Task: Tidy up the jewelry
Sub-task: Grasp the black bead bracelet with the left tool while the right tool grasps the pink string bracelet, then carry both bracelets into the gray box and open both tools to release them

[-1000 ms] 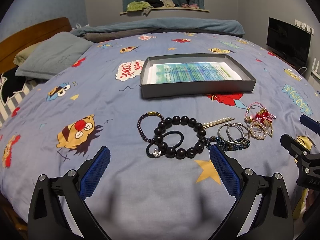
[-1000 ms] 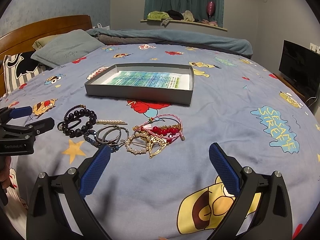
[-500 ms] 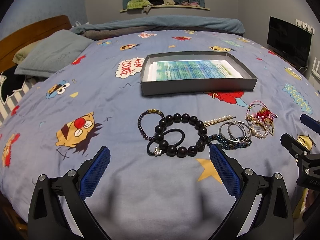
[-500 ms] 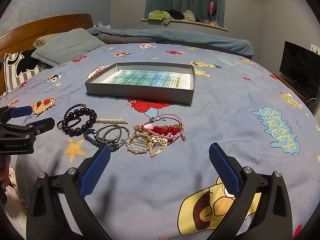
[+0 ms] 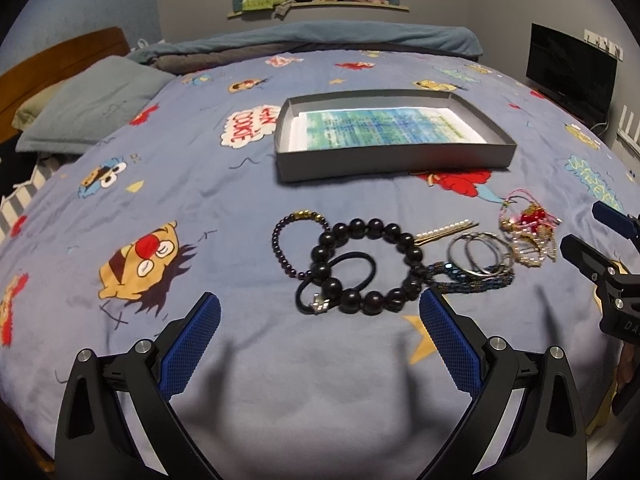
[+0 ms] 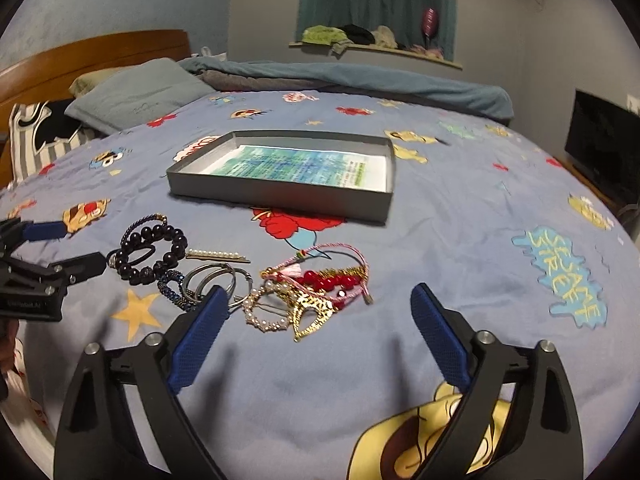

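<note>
A pile of jewelry lies on the blue cartoon bedspread: a large black bead bracelet (image 5: 370,266), a black hair tie (image 5: 340,276), a small purple bead bracelet (image 5: 286,240), a pearl hair pin (image 5: 446,232), silver bangles (image 5: 480,254) and a red and gold tangle (image 5: 528,232). A shallow grey box (image 5: 394,158) with printed paper inside sits behind them. My left gripper (image 5: 318,330) is open just short of the black bracelet. My right gripper (image 6: 316,320) is open over the gold heart pieces (image 6: 312,310) beside the red bead bracelet (image 6: 332,280).
A grey pillow (image 5: 92,104) and wooden headboard (image 6: 92,60) are at the far left. A folded blue blanket (image 5: 320,38) runs along the far edge. A black TV (image 5: 570,72) stands at the right. A windowsill holds clothes.
Both grippers have moved forward and lower toward the jewelry. Nothing on the bed has moved.
</note>
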The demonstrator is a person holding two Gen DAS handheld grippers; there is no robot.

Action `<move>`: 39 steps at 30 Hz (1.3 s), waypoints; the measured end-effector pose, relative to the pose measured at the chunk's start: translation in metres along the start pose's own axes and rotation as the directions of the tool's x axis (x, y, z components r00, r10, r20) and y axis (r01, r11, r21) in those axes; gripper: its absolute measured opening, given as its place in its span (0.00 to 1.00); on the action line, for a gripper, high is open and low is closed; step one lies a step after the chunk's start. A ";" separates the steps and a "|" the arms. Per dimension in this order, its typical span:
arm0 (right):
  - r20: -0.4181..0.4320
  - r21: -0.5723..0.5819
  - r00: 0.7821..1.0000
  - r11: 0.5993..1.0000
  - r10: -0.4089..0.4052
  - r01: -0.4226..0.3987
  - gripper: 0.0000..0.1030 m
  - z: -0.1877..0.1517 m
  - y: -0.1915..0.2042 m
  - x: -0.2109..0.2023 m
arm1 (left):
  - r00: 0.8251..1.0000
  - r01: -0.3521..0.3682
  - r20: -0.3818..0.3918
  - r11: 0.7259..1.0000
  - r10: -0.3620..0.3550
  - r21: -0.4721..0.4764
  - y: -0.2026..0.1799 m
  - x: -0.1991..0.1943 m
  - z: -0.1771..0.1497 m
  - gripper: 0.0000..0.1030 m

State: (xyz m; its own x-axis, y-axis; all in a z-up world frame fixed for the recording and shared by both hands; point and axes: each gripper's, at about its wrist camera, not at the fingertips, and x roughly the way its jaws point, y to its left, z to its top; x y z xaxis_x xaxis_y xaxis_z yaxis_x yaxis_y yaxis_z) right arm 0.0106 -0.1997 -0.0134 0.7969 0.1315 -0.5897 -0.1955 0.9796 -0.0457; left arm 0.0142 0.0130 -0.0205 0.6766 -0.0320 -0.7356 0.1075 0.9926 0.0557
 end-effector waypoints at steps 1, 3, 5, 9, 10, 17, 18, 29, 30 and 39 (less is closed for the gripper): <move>-0.003 -0.019 1.000 1.000 -0.004 0.004 0.83 0.000 0.003 0.003 | 1.000 0.001 -0.004 1.000 -0.001 -0.001 0.002 0.002 0.000 0.96; -0.016 -0.047 1.000 0.999 -0.001 0.000 0.77 -0.001 0.007 0.008 | 1.000 -0.001 -0.006 1.000 0.001 0.001 0.006 0.005 0.000 0.96; -0.025 -0.067 1.000 0.998 0.001 -0.003 0.72 -0.002 0.011 0.012 | 1.000 0.007 -0.007 1.000 -0.007 0.010 0.007 0.007 0.000 0.96; -0.013 -0.114 1.000 0.993 -0.001 -0.001 0.61 -0.001 0.018 0.016 | 1.000 0.029 -0.004 1.000 -0.029 0.009 0.014 0.011 0.004 0.96; -0.013 -0.117 1.000 0.993 0.002 -0.004 0.57 0.000 0.018 0.017 | 0.999 0.035 -0.008 0.999 -0.035 0.009 0.016 0.014 0.006 0.95; -0.072 -0.100 0.997 0.995 0.000 -0.007 0.15 0.002 0.009 0.037 | 0.994 0.104 -0.042 0.994 -0.102 0.029 0.015 0.037 0.020 0.73; -0.071 -0.090 0.997 0.996 0.007 -0.013 0.13 0.003 0.007 0.037 | 0.994 0.103 -0.048 0.994 -0.101 0.035 0.013 0.041 0.022 0.68; -0.074 -0.028 0.995 0.997 0.069 -0.071 0.03 0.005 -0.008 0.036 | 0.988 0.117 -0.100 0.993 -0.114 0.016 0.009 0.069 0.029 0.24; -0.071 -0.027 0.995 0.997 0.072 -0.074 0.03 0.005 -0.008 0.035 | 0.987 0.124 -0.106 0.992 -0.122 0.016 0.009 0.071 0.029 0.18; -0.029 -0.009 0.993 0.994 0.110 -0.111 0.02 0.010 -0.011 0.023 | 0.992 0.123 -0.030 0.989 -0.121 0.080 0.002 0.050 0.030 0.15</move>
State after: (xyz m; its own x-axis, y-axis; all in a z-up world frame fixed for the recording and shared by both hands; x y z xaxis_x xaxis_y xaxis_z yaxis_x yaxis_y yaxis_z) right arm 0.0368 -0.2054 -0.0191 0.7532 0.2343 -0.6146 -0.2878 0.9576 0.0123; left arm 0.0699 0.0098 -0.0368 0.6365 -0.1487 -0.7568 0.2479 0.9686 0.0181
